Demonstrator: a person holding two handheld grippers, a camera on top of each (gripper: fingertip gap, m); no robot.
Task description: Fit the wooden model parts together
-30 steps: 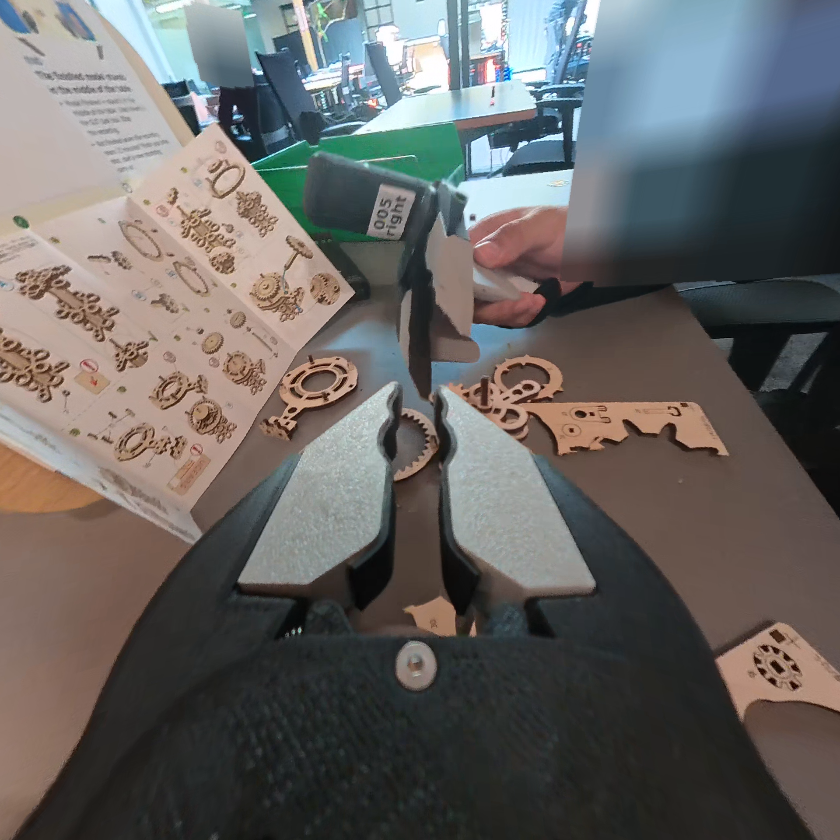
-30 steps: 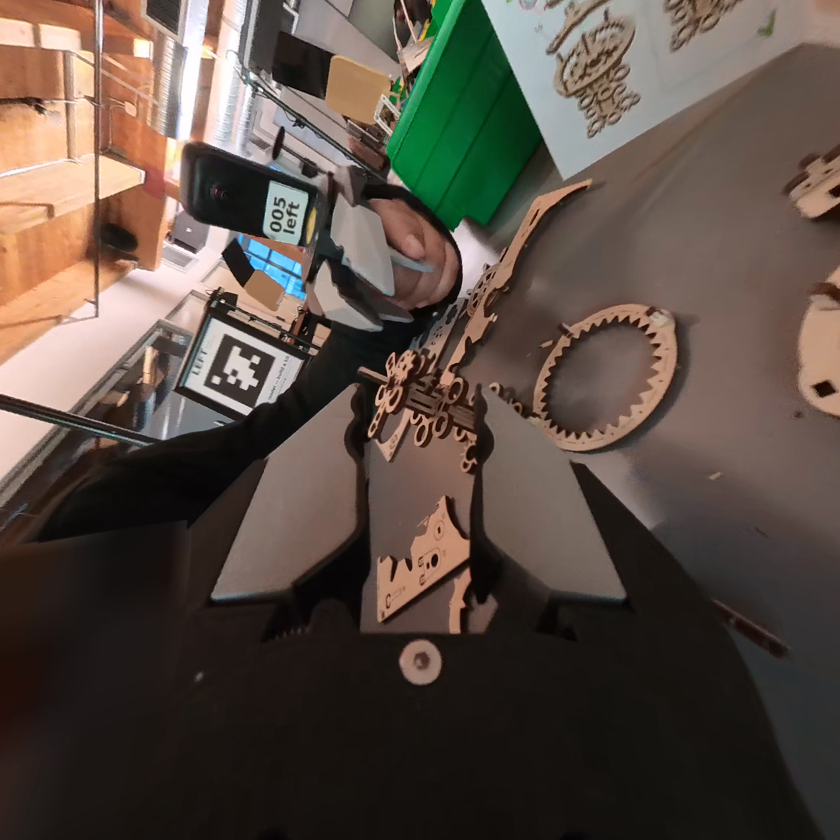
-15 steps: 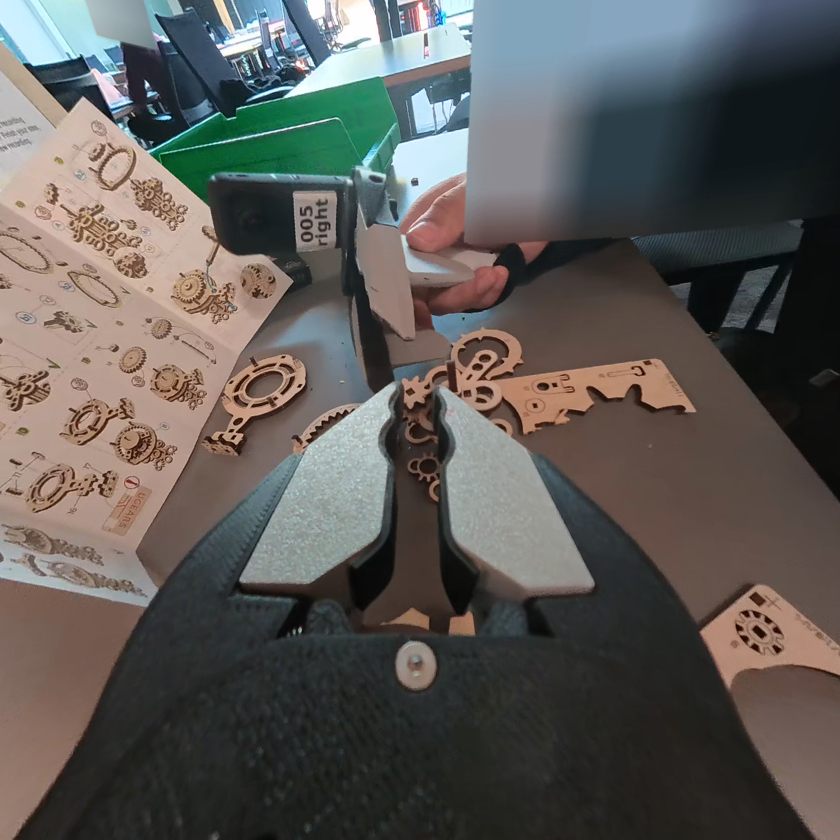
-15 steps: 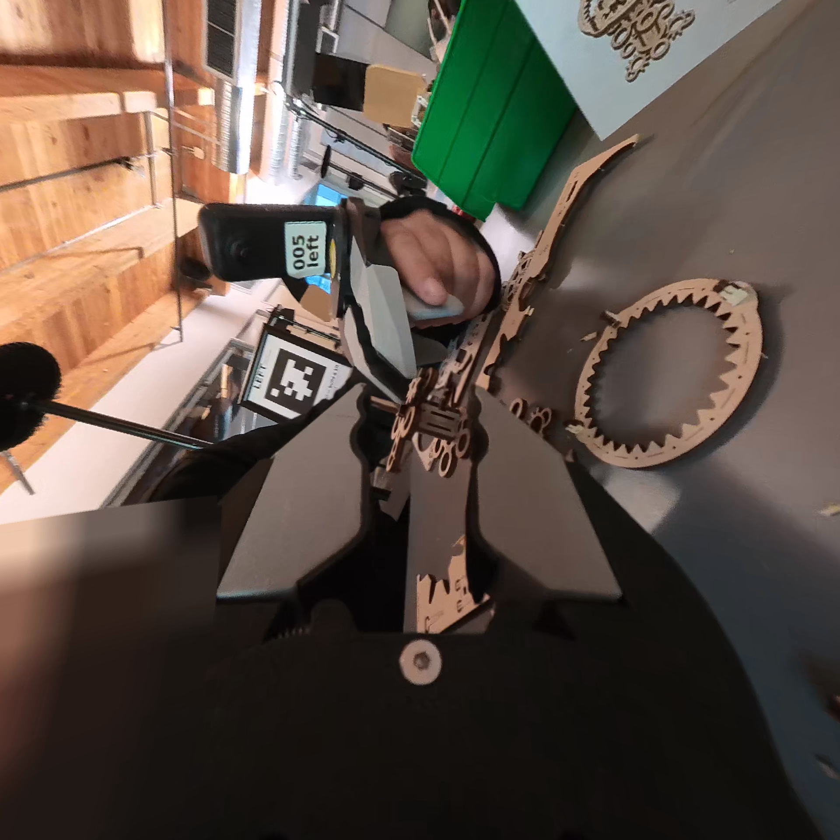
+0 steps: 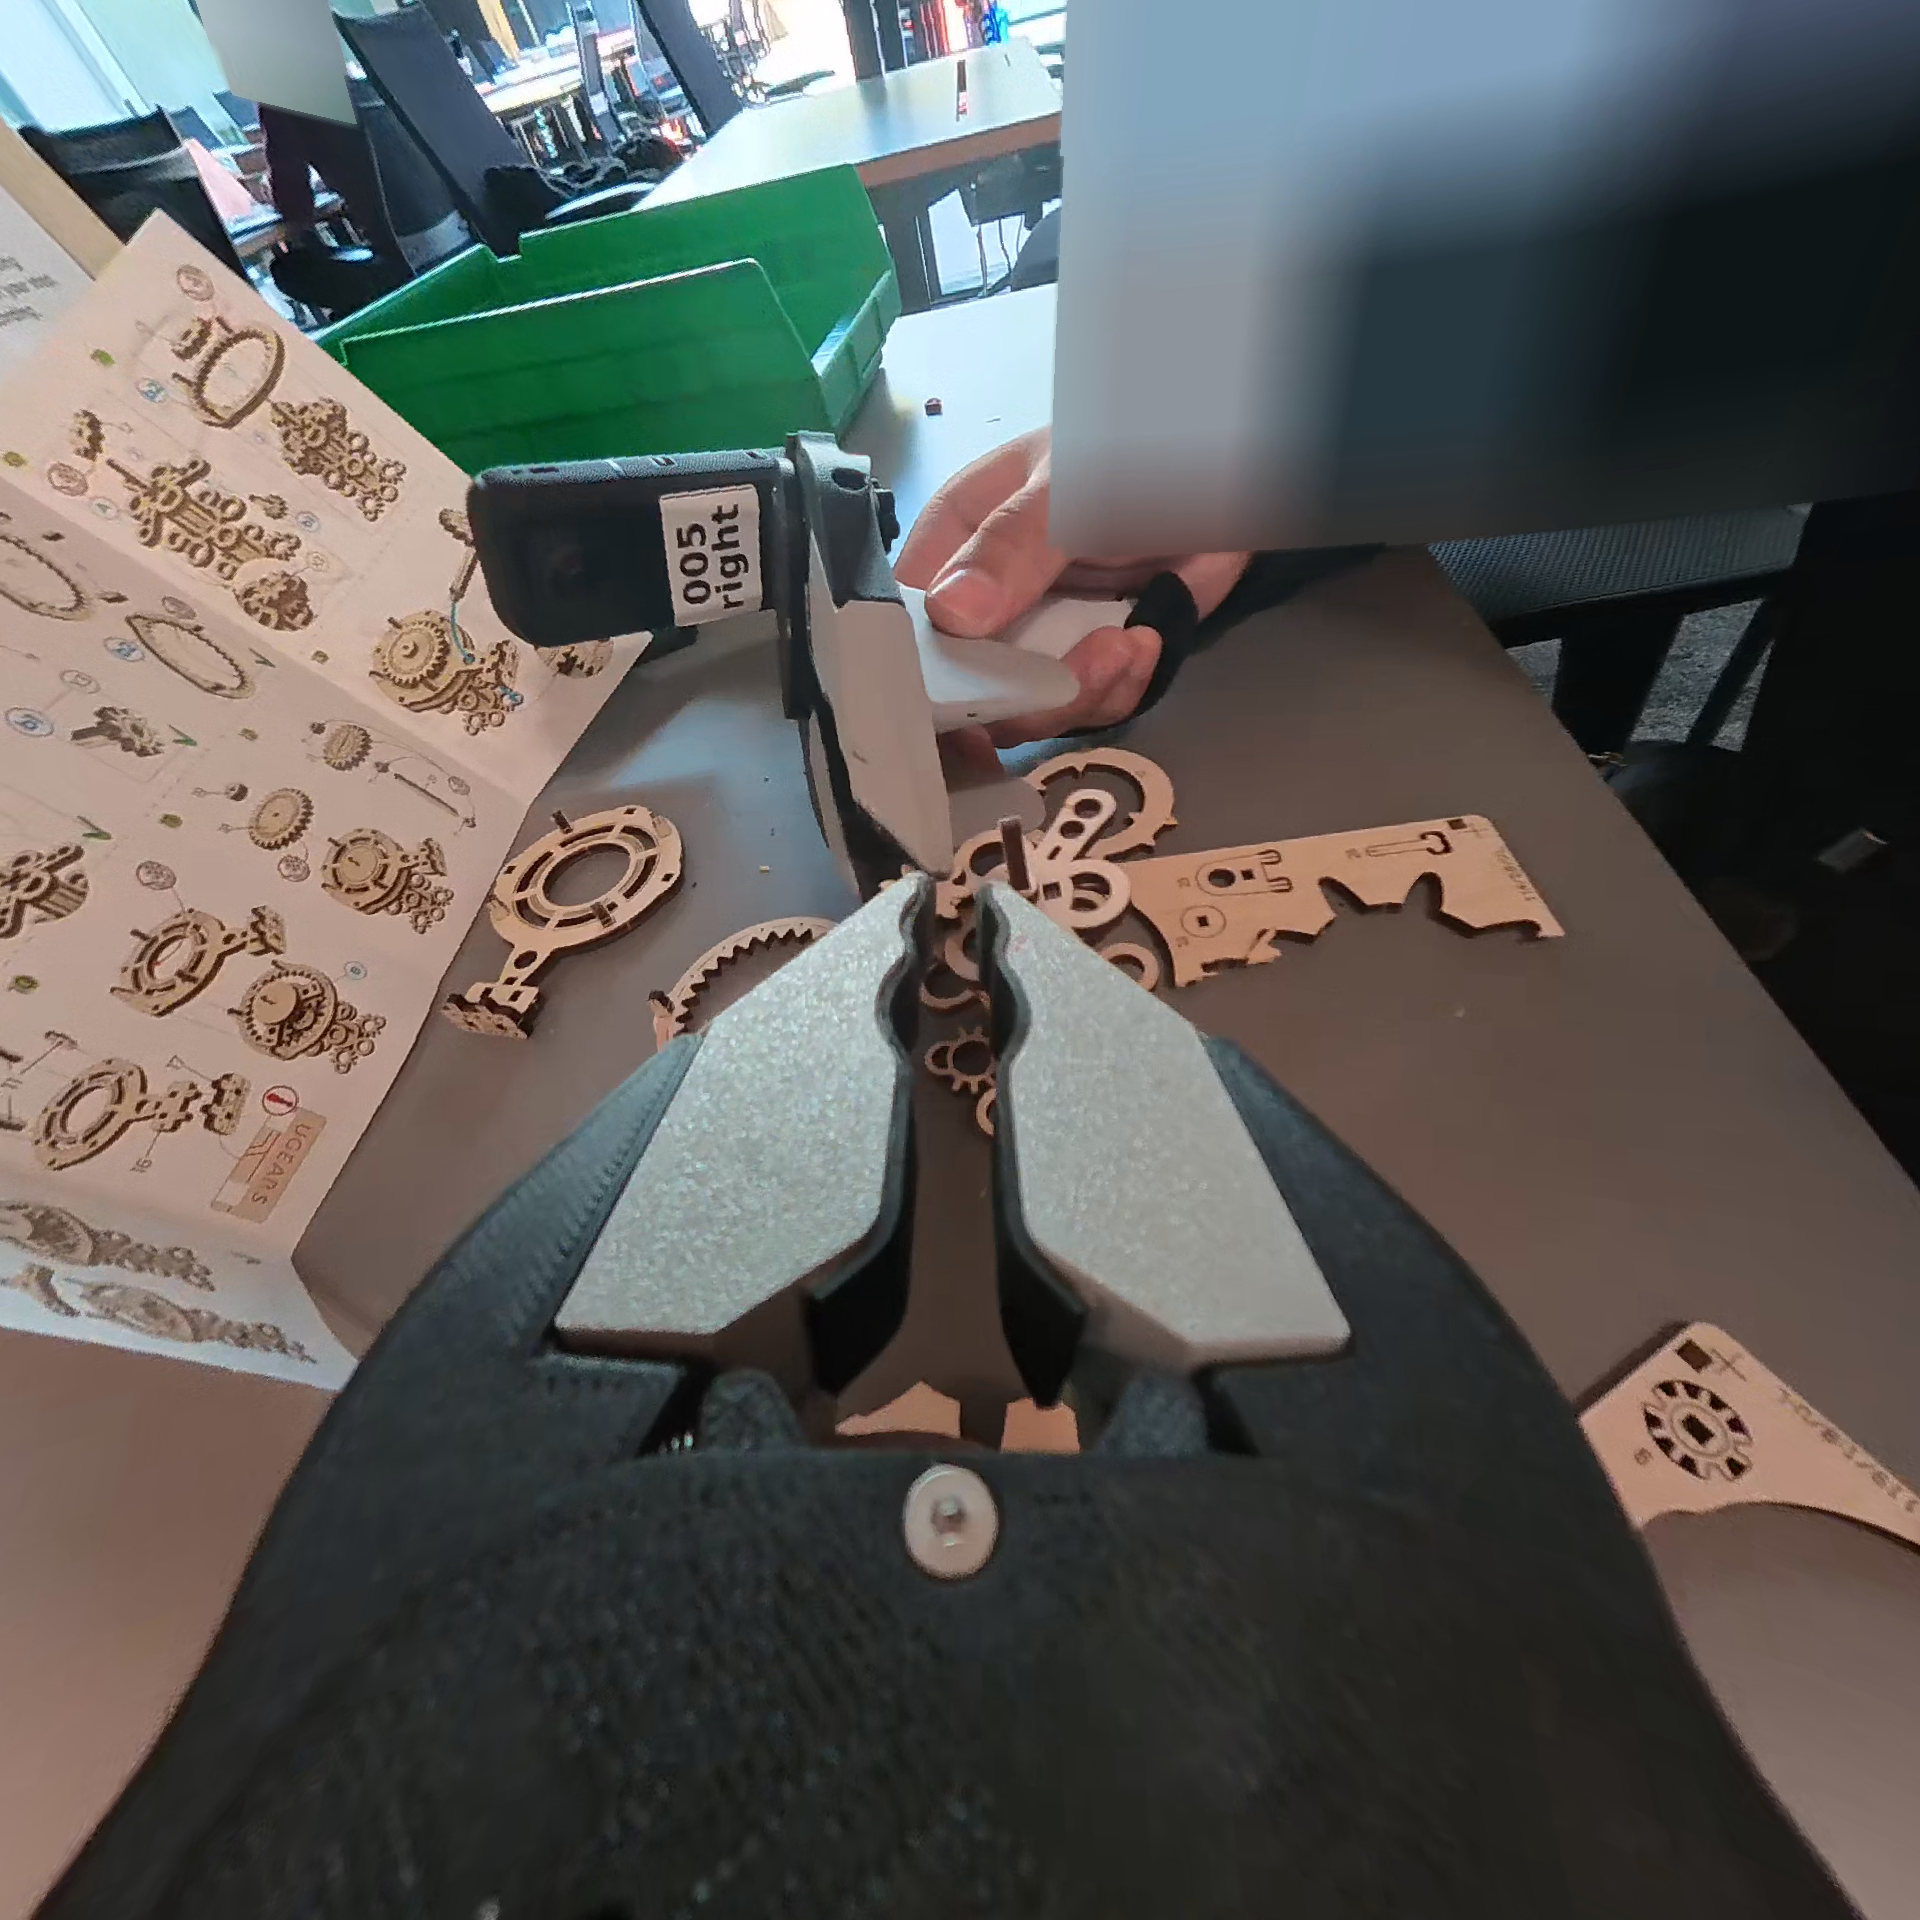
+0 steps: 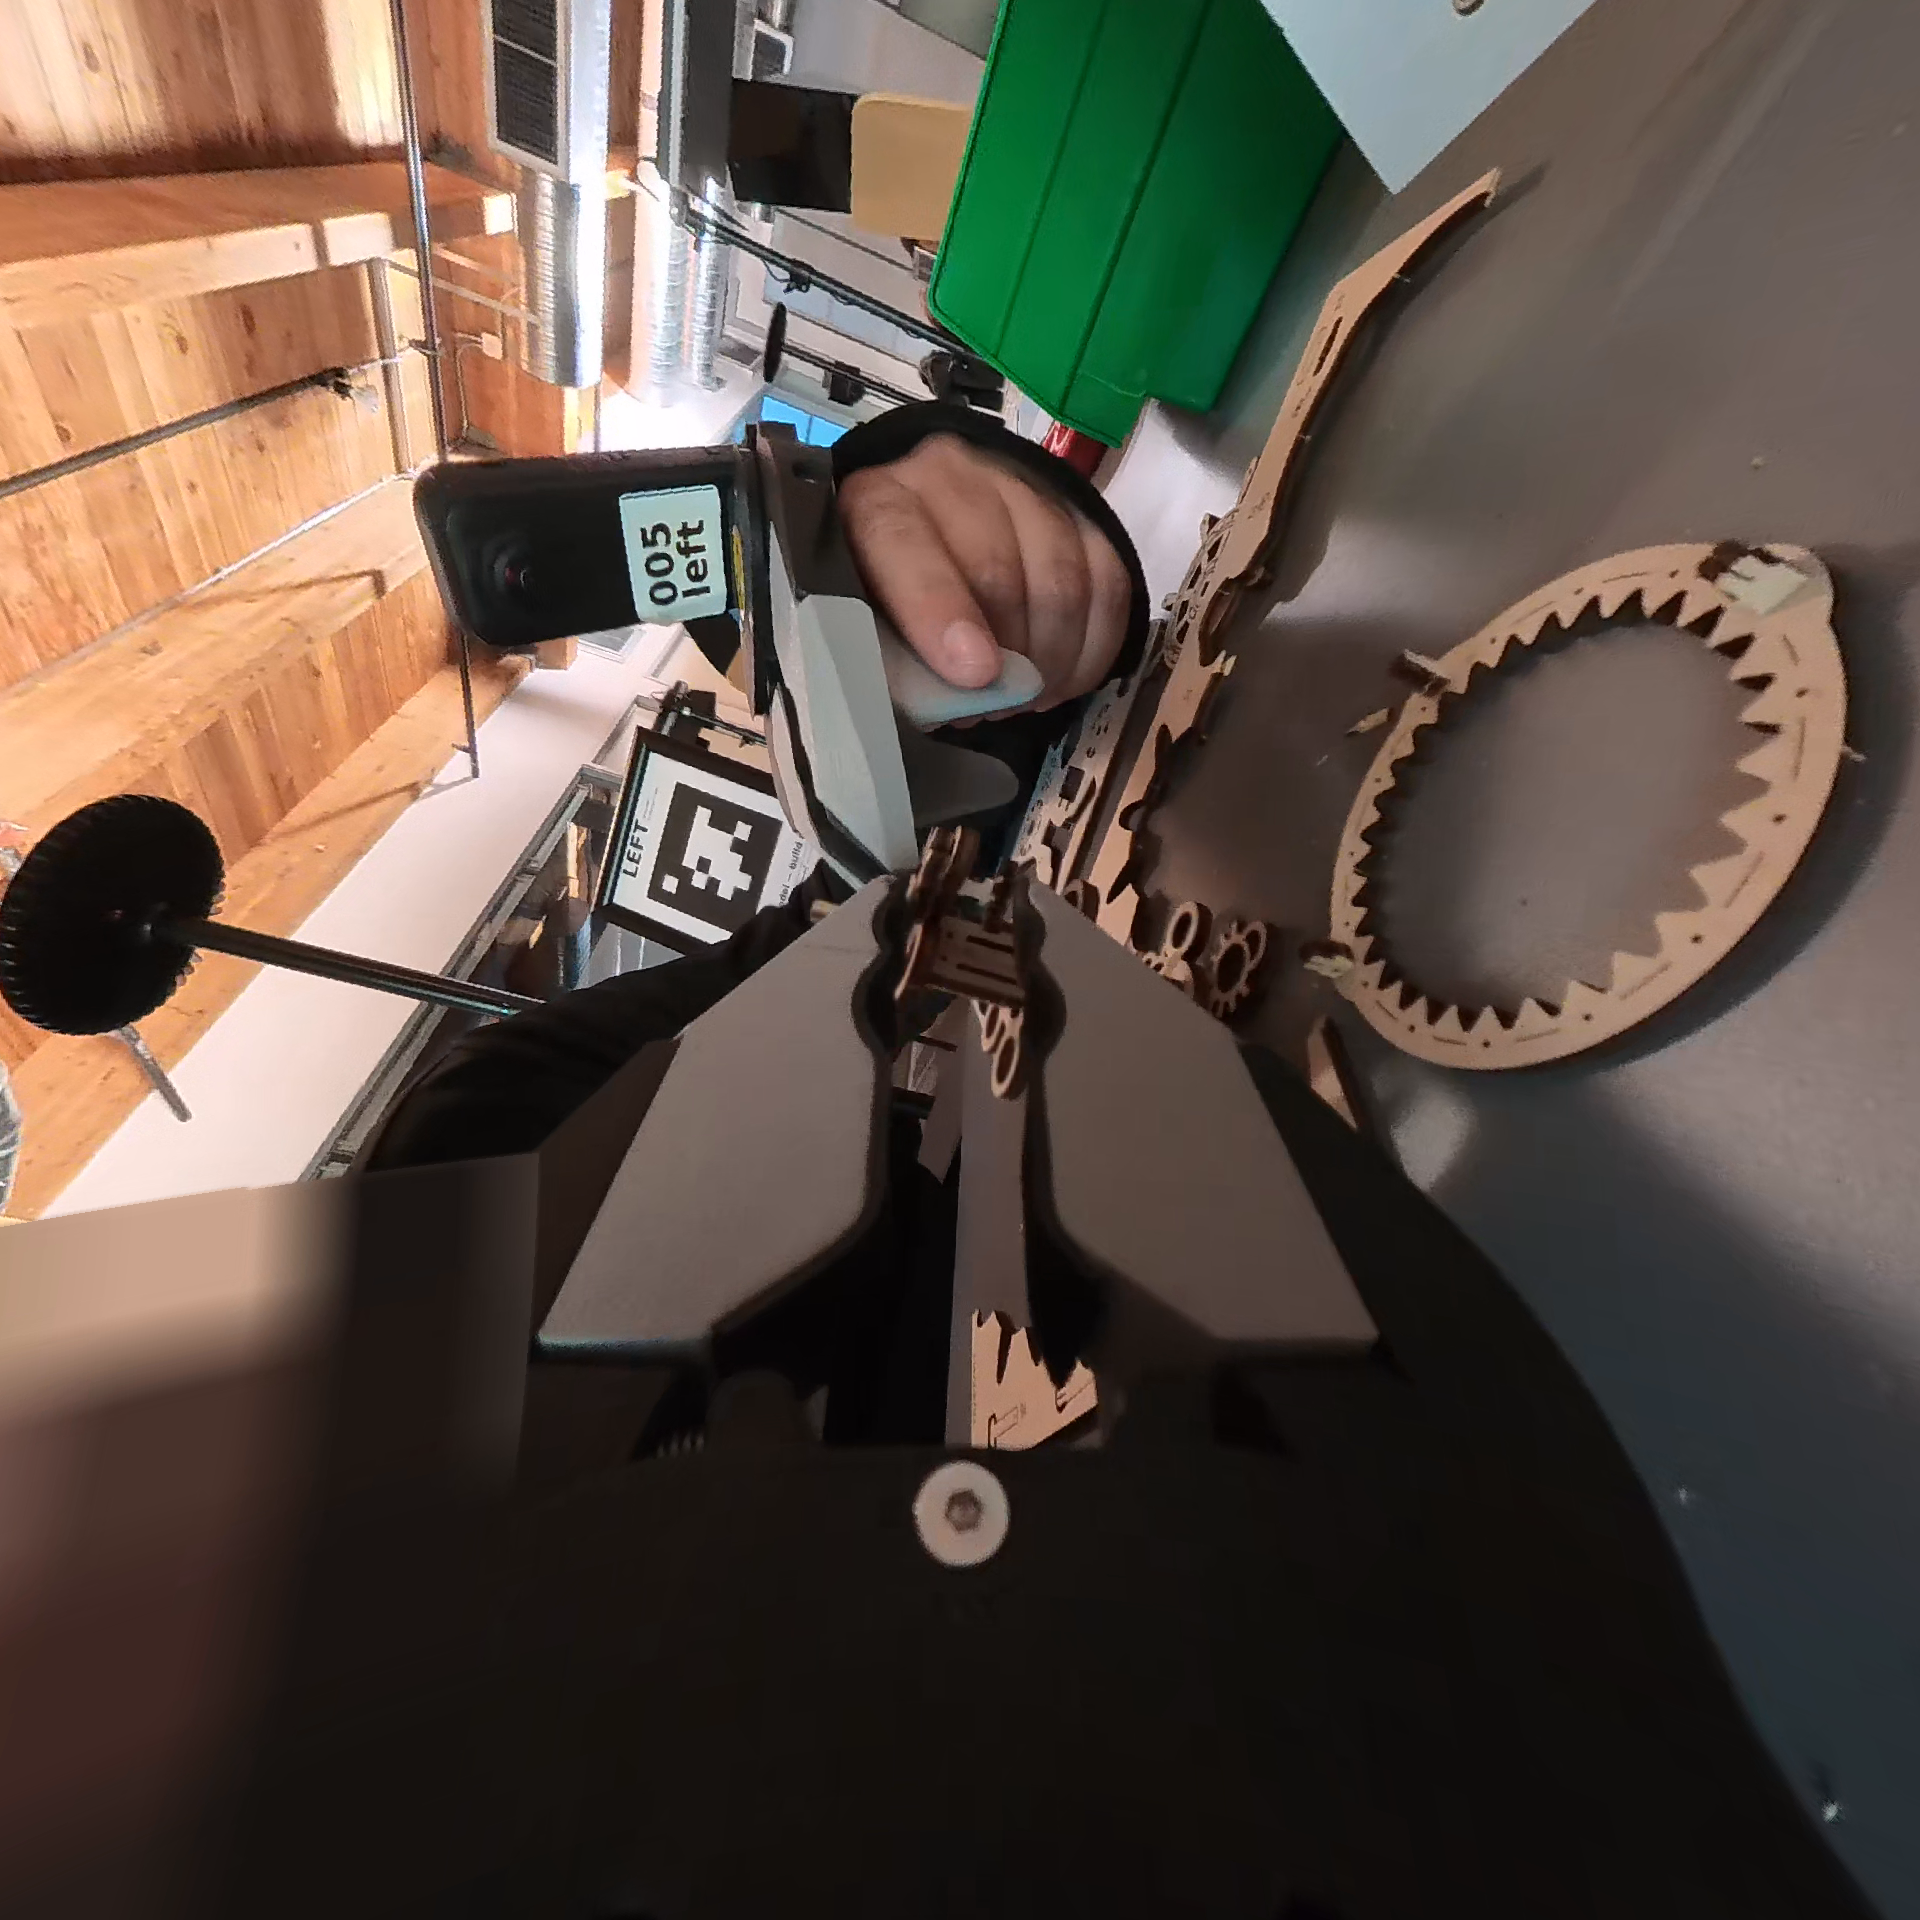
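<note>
A small wooden gear assembly (image 6: 961, 940), thin plates joined by a slotted block, is pinched between my right gripper's (image 6: 961, 935) pads just above the dark table (image 6: 1662, 1351). In the left wrist view the assembly (image 5: 1049, 873) shows a dark upright peg, and the right gripper (image 5: 914, 862) comes down onto it from behind. My left gripper (image 5: 953, 896) is closed to a narrow slit on the edge of a thin plate of the same assembly. It meets the right gripper tip to tip, and also shows in the right wrist view (image 6: 899, 862).
A toothed wooden ring (image 6: 1590, 810) and a small loose gear (image 5: 966, 1065) lie beside the assembly. A round frame with a stem (image 5: 571, 904), a cut plywood sheet (image 5: 1340, 894) and an open instruction sheet (image 5: 208, 727) lie around. A green bin (image 5: 623, 343) stands behind.
Both grippers moved in on the assembly. My right gripper's wide-open jaws closed onto it. My left gripper's jaws narrowed and its tips reached the assembly's edge.
</note>
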